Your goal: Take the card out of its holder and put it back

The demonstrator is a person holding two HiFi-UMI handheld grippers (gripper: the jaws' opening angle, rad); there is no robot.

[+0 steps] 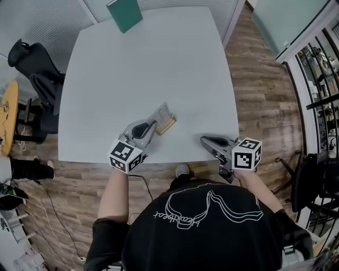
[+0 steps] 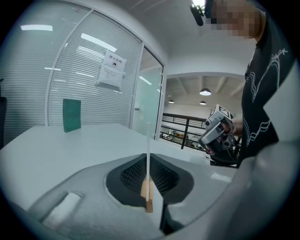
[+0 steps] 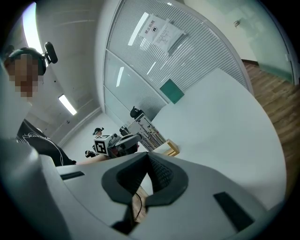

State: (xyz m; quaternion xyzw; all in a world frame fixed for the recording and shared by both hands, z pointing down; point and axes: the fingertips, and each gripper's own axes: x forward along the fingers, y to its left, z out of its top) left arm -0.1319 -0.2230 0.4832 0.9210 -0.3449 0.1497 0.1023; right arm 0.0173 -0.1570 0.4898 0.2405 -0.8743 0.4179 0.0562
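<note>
One card point(image 1: 161, 113), one wooden holder point(image 1: 166, 126), two grippers and one green board point(image 1: 125, 14) show over a single white counter point(image 1: 159, 63). The left gripper point(image 1: 153, 125), at lower centre of the head view, has its jaws pressed almost together, pinching the thin card. In the left gripper view the card stands edge-on in the gap with the holder at its lower edge. Whether the holder rests on the counter I cannot tell. The right gripper point(image 1: 203, 139), at lower right by the counter's near edge, has its jaws together with nothing between them. It is well apart from the card. The board stands at the top edge.
</note>
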